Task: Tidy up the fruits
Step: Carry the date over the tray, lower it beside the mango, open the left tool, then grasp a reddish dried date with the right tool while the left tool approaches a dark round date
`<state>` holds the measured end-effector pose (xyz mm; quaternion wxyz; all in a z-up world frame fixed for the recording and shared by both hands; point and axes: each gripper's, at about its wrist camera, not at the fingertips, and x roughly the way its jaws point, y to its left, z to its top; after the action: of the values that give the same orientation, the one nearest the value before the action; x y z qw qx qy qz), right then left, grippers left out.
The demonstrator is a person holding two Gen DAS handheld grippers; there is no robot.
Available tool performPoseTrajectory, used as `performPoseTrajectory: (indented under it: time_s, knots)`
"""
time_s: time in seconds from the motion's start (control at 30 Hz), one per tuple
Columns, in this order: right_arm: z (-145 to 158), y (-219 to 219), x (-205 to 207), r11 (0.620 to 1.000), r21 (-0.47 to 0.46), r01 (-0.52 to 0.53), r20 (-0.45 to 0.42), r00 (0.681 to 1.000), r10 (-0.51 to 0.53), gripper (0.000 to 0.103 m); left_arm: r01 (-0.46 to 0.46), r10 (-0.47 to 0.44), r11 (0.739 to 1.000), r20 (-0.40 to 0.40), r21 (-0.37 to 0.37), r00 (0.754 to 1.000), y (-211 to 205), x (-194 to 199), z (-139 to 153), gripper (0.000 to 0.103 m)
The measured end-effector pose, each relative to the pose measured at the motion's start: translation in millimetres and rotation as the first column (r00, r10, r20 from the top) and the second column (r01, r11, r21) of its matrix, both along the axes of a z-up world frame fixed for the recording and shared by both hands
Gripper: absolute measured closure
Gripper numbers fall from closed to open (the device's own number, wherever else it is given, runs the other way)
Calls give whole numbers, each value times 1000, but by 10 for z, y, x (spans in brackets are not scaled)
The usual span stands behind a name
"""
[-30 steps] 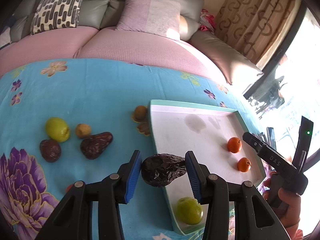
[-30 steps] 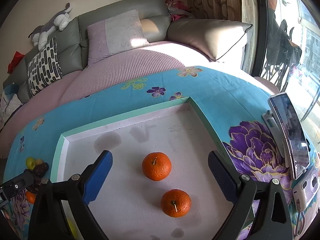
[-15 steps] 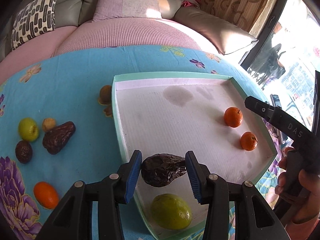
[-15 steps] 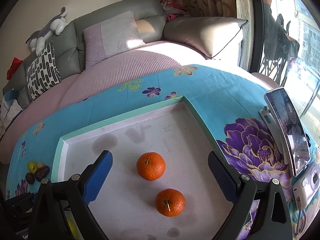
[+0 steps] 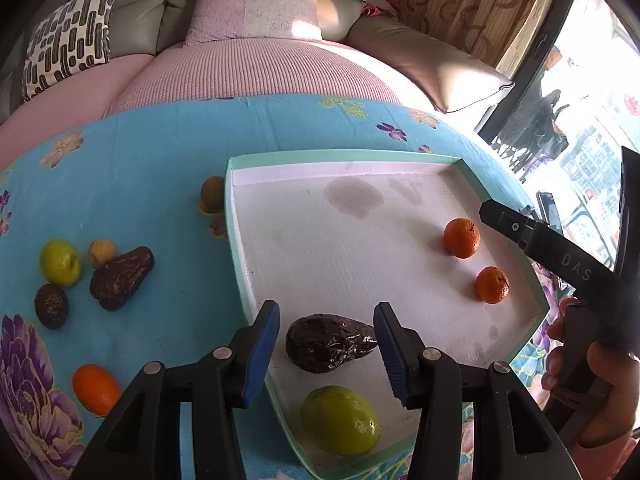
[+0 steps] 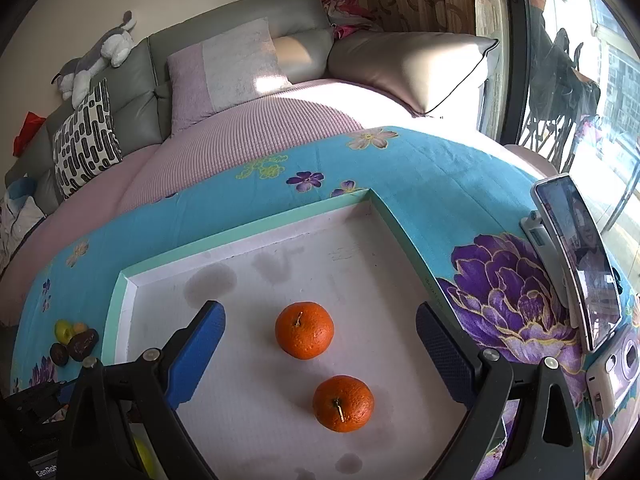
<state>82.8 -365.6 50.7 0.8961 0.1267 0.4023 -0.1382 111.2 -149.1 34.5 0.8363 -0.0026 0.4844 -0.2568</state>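
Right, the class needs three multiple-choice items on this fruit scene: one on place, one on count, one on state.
1. The dark wrinkled fruit between the left tool's fingers lies: A on the blue cloth; B in the white mint-rimmed tray; C on the sofa.
2. Orange mandarins in that tray: A one; B two; C four.
3. The right tool is: A open, empty; B shut on a mandarin; C shut on a phone.
Answers: B, it rests on the tray floor; B, two show there; A, its jaws stand apart, holding nothing.
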Motion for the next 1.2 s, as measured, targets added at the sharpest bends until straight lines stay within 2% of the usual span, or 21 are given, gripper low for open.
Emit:
performPoseTrajectory:
  time_s: [0.1,0.17,0.23,0.3,0.37,0.43,0.6,0.73,0.9,1.0,1.13,1.2]
  knots:
    - [-1,11,5,1000,-2,-3,-2,1000,3,6,-40,41,999,14,-18,999,149,40,75,50]
    - [-4,23,11,1000,-3,-6,-3,1000,6,6,-101,102,995,20,-19,995,317,98,105,44]
    - [-11,45,21,1000,-4,-13,-5,1000,13,6,-185,185,983,26,1,982,523,169,111,33]
    - [-17,74,37,1000,-8,-22,-8,1000,22,7,-262,262,965,31,17,965,755,235,100,32]
    - [-22,106,50,999,-12,-30,-10,999,30,7,-341,340,940,32,15,940,1011,283,83,22]
    - [-31,146,67,999,-14,-39,-13,999,39,7,-419,418,908,46,11,907,1260,304,80,0]
    - [-57,291,116,997,-32,-71,-15,997,71,7,-551,549,834,78,17,833,1748,300,76,0]
    - [-47,486,174,991,-60,-117,-15,993,116,6,-604,602,797,75,10,795,1983,280,47,0]
    - [36,846,235,979,-91,-181,29,982,184,7,-618,616,786,101,-9,782,2117,220,66,0]
    - [90,1118,282,964,-87,-252,69,964,258,7,-622,619,783,115,-16,777,2176,215,93,0]
    - [63,1534,365,929,-84,-361,73,927,367,7,-600,599,800,105,-27,794,2254,222,124,0]
    - [21,1750,405,914,-105,-392,55,915,399,7,-605,604,796,89,-17,792,2290,251,103,0]
